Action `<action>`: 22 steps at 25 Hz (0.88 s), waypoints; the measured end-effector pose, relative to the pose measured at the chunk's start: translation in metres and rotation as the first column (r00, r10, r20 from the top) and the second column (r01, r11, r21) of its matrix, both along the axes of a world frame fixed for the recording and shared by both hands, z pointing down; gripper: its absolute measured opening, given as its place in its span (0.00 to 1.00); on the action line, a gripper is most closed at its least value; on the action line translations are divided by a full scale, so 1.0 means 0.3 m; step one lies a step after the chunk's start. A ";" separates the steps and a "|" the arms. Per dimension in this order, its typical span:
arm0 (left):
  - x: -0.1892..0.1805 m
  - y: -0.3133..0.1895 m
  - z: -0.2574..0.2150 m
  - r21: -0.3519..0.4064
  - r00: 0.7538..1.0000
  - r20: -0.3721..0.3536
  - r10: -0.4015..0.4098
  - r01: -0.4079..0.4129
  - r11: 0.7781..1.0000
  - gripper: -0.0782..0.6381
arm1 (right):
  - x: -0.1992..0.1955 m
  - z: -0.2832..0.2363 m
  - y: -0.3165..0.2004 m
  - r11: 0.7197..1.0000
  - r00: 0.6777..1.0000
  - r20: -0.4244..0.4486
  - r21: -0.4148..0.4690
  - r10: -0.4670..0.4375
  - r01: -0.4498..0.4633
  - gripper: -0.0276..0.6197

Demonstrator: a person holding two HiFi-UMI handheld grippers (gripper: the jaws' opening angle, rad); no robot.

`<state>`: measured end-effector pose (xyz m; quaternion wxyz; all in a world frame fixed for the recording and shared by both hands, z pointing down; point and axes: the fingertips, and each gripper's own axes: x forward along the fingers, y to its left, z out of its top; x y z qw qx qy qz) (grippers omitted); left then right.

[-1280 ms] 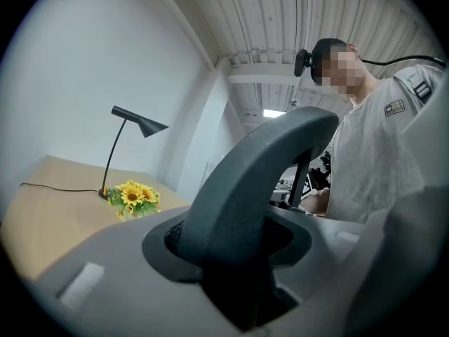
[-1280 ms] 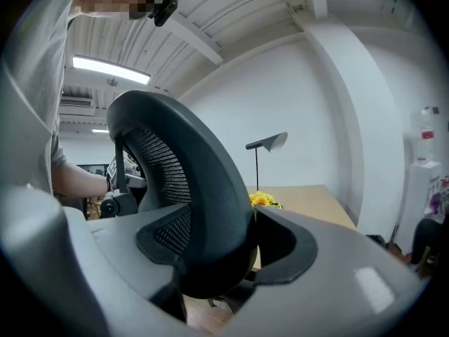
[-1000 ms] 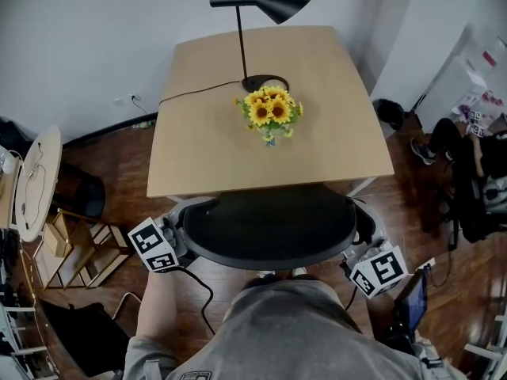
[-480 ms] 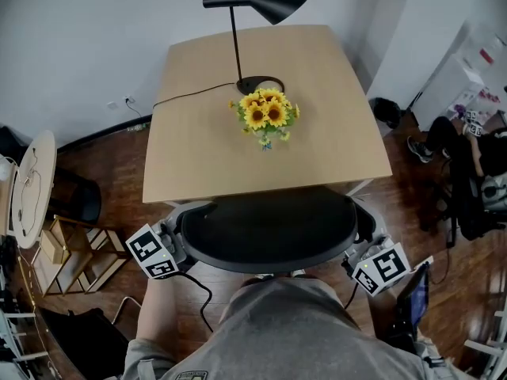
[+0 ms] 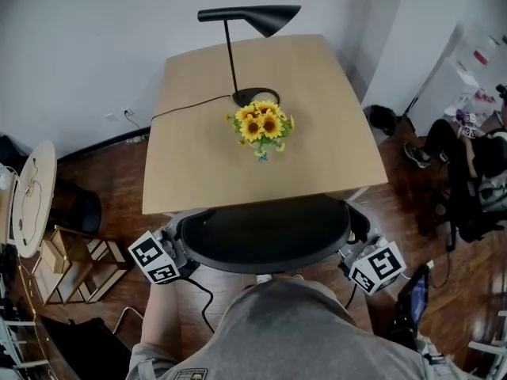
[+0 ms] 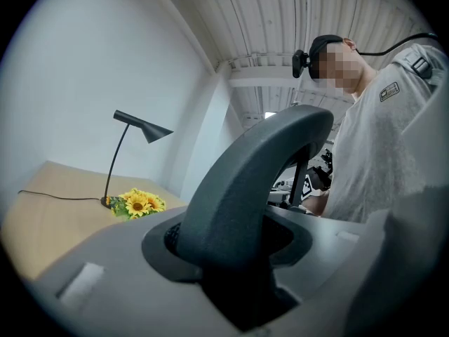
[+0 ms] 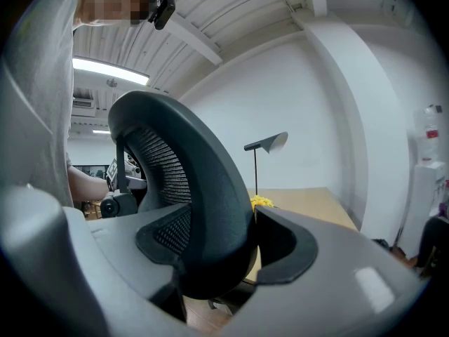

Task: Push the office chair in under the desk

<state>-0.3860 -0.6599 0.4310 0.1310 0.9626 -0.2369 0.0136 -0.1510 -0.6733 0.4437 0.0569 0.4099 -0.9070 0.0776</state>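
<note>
Desk (image 5: 198, 165) front edge sits just beside the office chair (image 5: 265, 232) backrest, so more push may ram it. Left gripper (image 5: 176, 248) and right gripper (image 5: 350, 252) each clamp a backrest side; an uneven shove could slip one. A jolt might tip the sunflowers (image 5: 260, 125).

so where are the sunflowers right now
In the head view the sunflowers stand near the middle of the desk, just on the near side of the lamp base, beyond the chair backrest.

The desk (image 5: 198, 157) looks matt wood, the office chair (image 5: 265, 232) matt plastic mesh.
</note>
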 end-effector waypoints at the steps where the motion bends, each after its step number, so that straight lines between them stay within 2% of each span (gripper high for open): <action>1: 0.000 -0.007 0.001 0.000 1.000 0.001 -0.002 0.002 1.000 0.39 | 0.000 0.002 -0.006 1.000 1.000 -0.001 -0.001 0.000 0.000 0.46; 22: -0.018 -0.034 0.001 -0.006 1.000 0.014 -0.009 0.009 1.000 0.42 | -0.021 0.000 -0.024 0.999 0.999 0.006 -0.013 -0.033 0.033 0.46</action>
